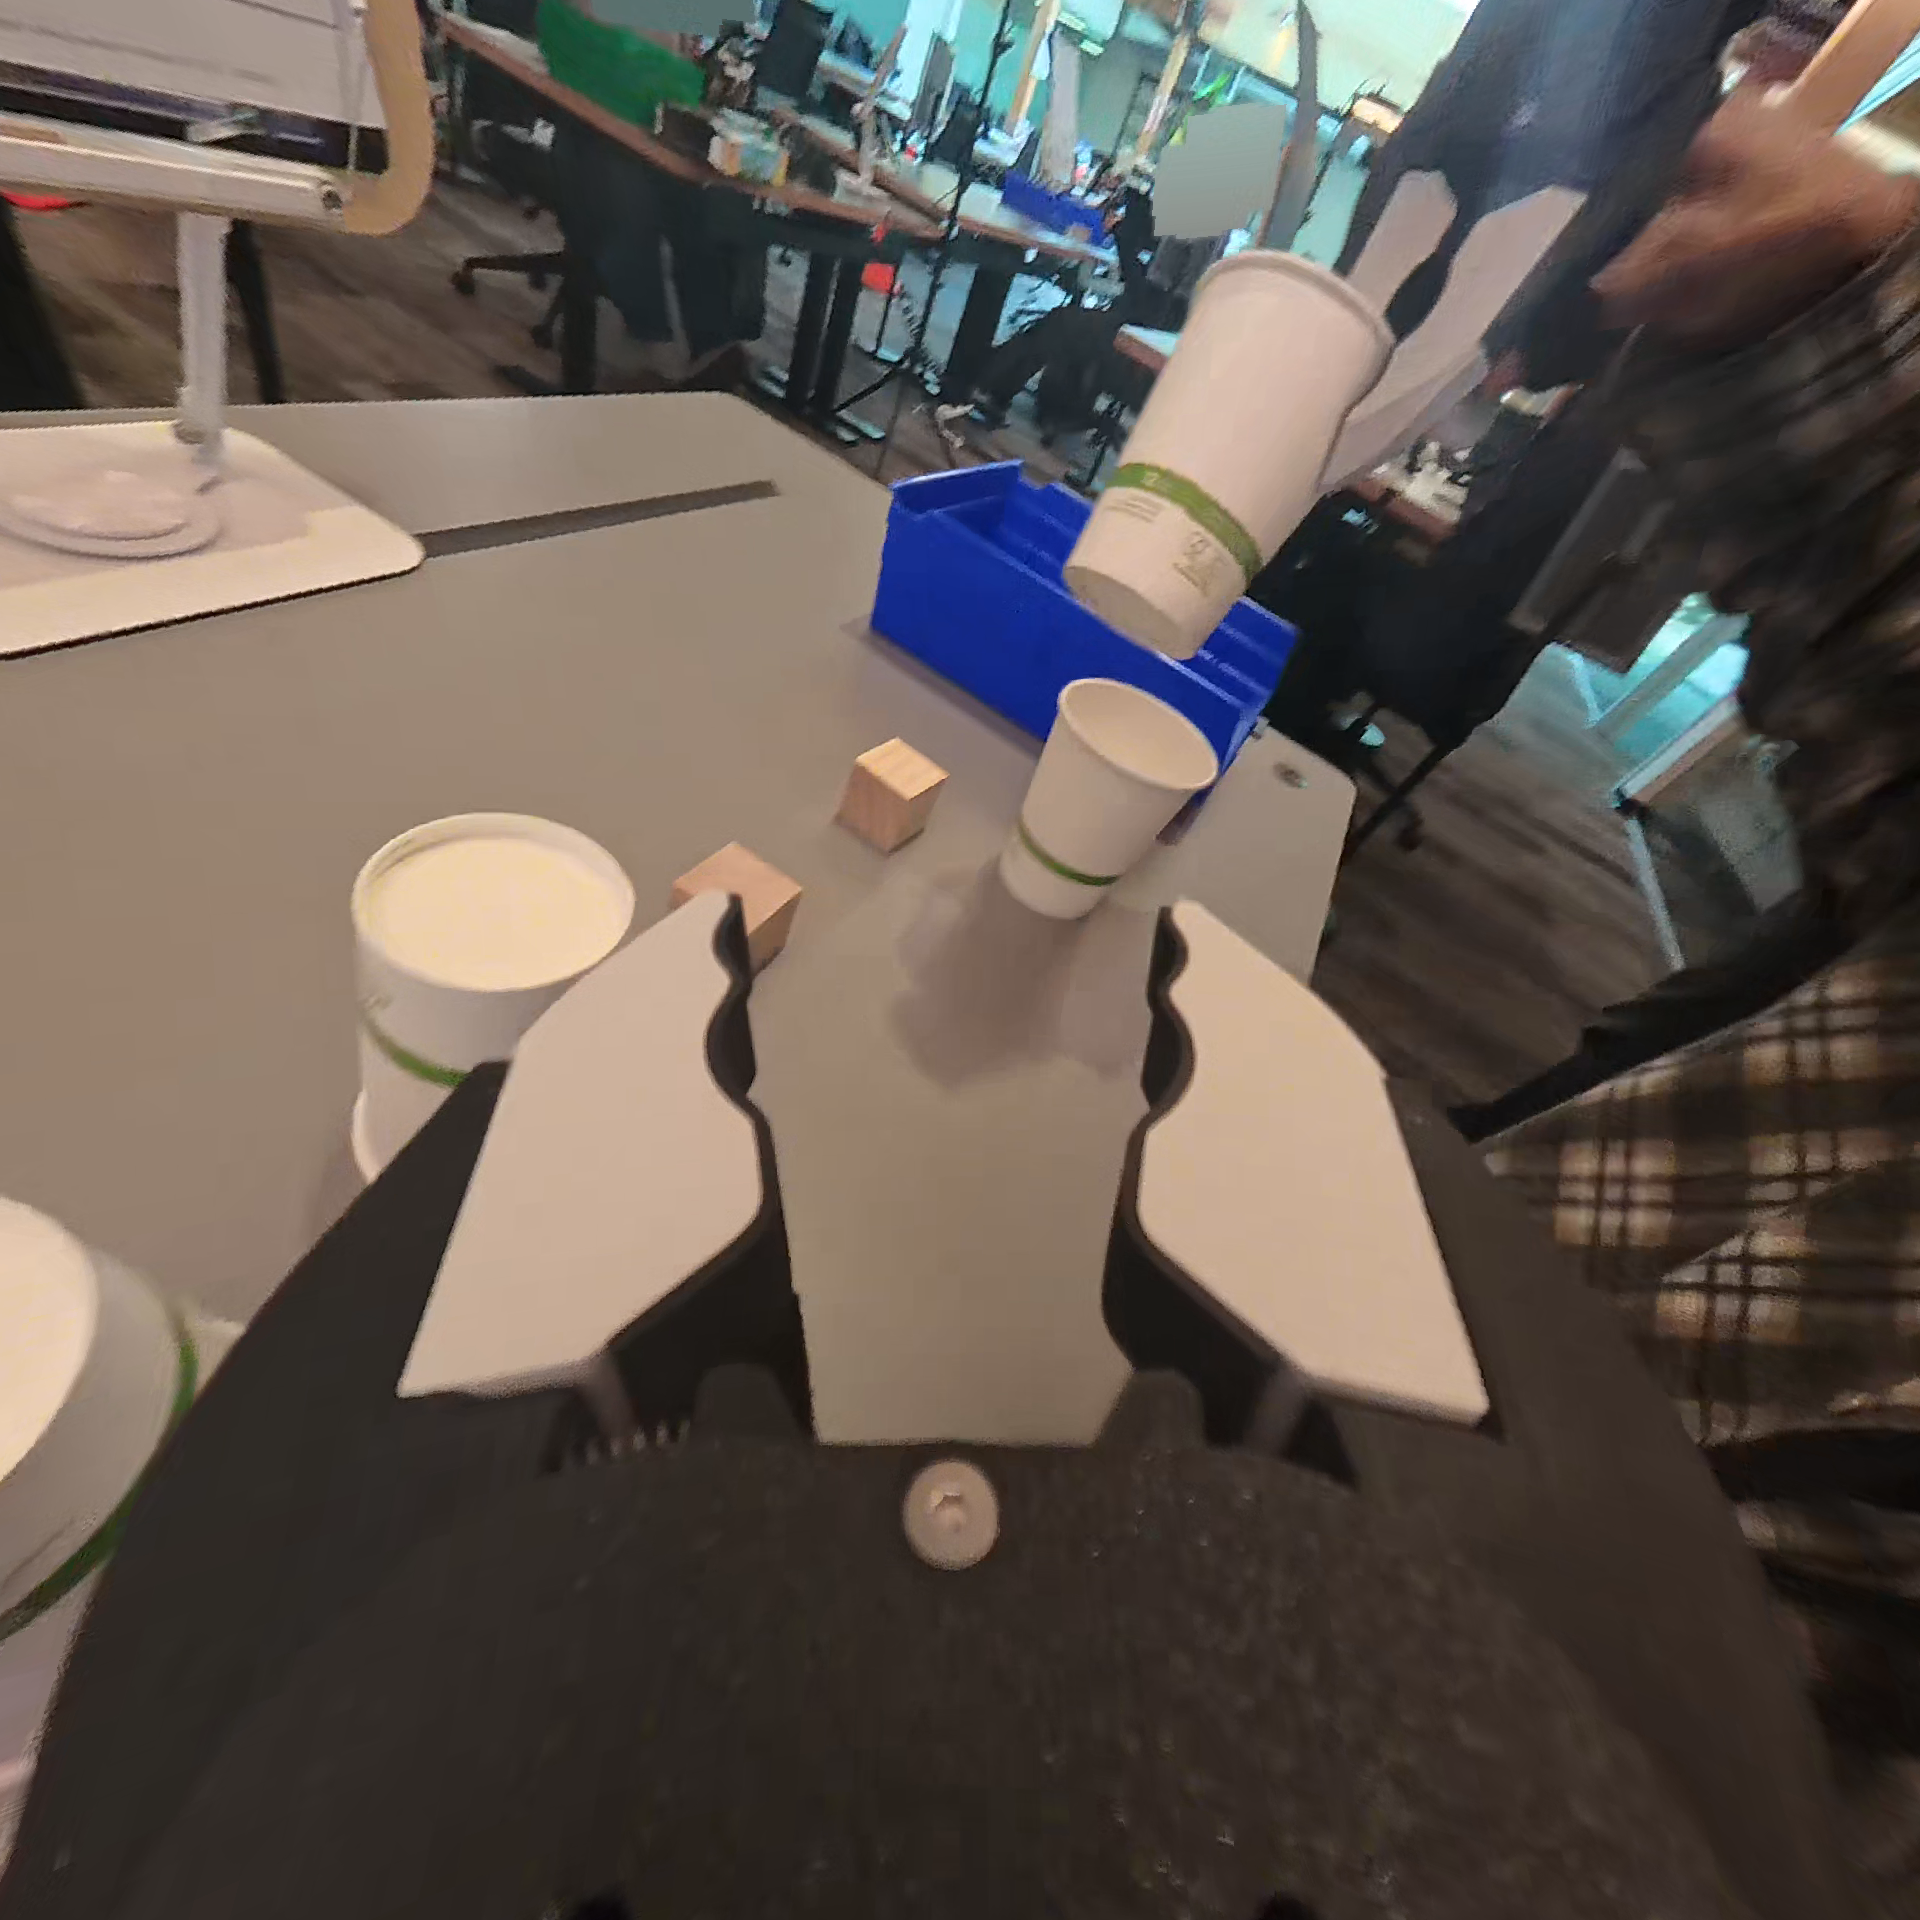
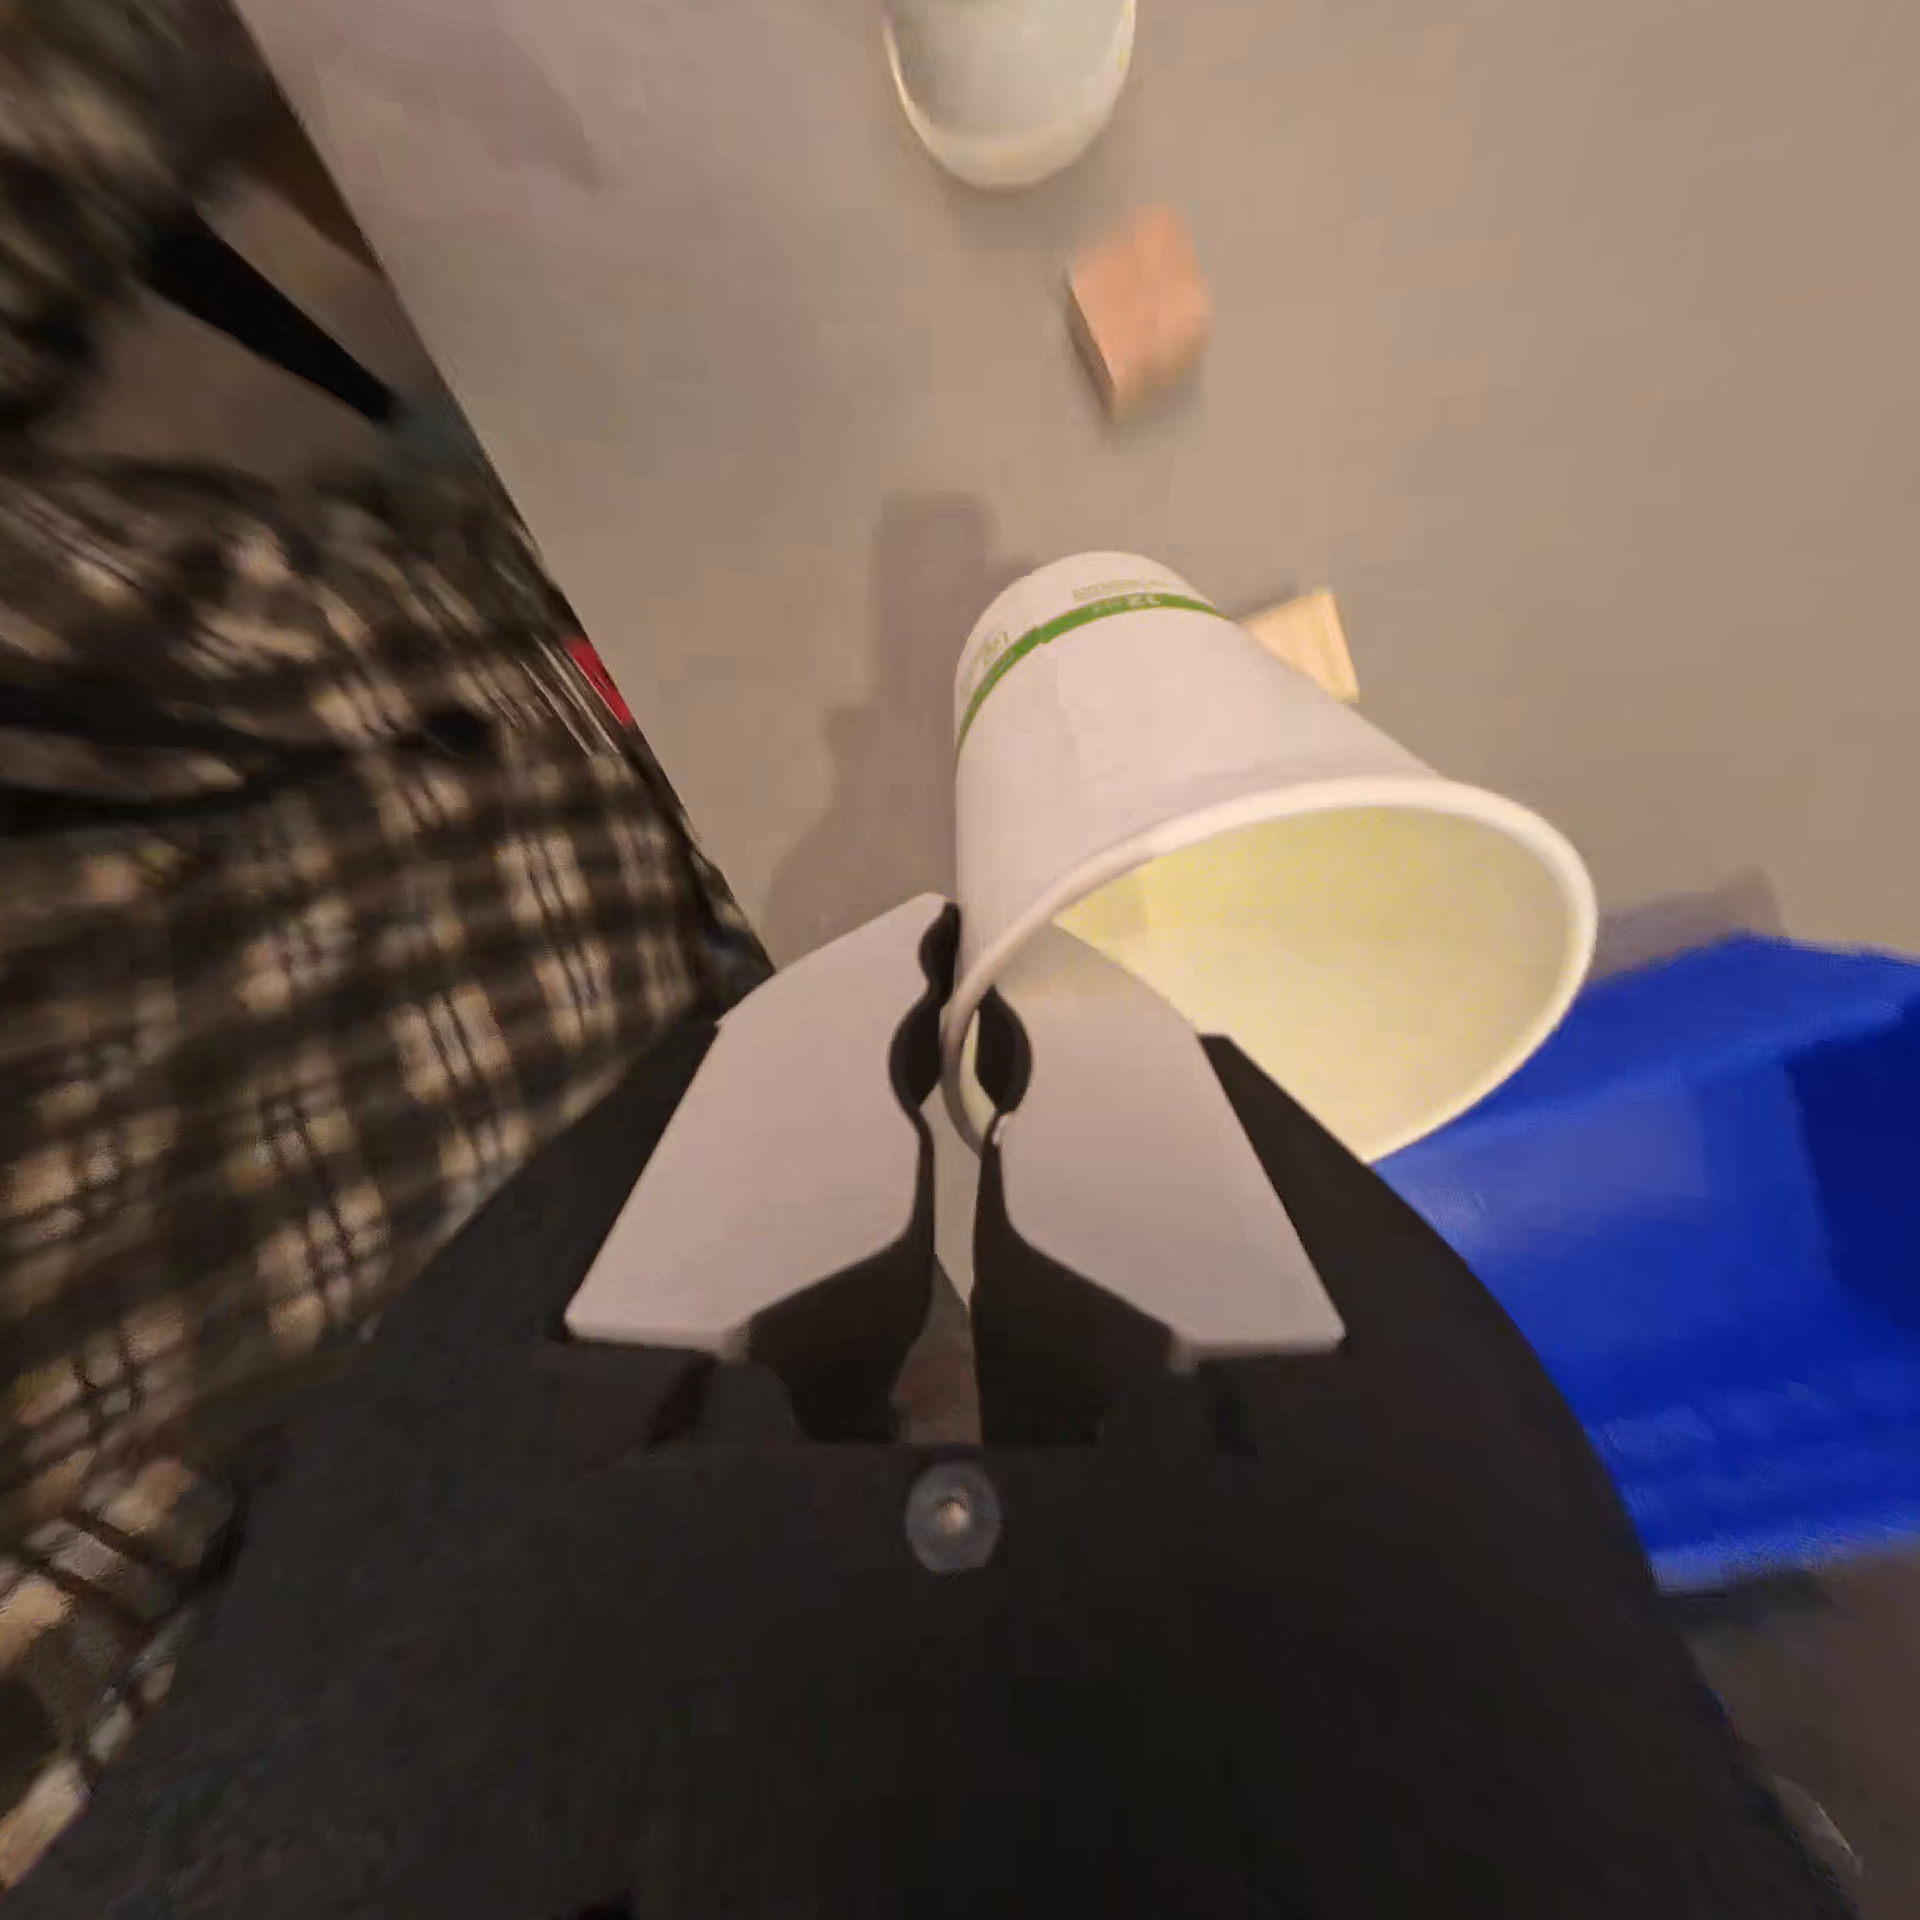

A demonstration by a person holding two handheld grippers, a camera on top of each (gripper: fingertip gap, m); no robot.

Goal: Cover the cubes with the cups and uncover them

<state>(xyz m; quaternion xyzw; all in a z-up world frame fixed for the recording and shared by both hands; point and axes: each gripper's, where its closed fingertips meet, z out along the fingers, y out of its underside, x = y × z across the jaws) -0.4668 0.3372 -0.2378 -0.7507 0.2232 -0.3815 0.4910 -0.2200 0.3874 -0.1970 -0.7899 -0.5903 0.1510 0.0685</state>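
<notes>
My left gripper [image 1: 951, 935] is open and empty, low over the grey table [image 1: 623, 675]. A small white paper cup [image 1: 1117, 800] stands upright just ahead of its right finger. Two wooden cubes [image 1: 891, 795] [image 1: 743, 899] lie uncovered ahead on the left. My right gripper [image 2: 961, 997] is shut on the rim of a larger white paper cup [image 2: 1195, 790], one finger inside the wall and one outside. That cup is tilted in the air above the table and also shows in the left wrist view [image 1: 1226, 447]. The cubes show below it [image 2: 1143, 307] [image 2: 1304, 639].
An upside-down white cup [image 1: 488, 956] stands to the left of the cubes, another [image 1: 62, 1403] at the near left. A blue bin [image 1: 1039, 613] sits behind the small cup at the table's far edge. A plaid sleeve [image 2: 312, 935] is at the table's side.
</notes>
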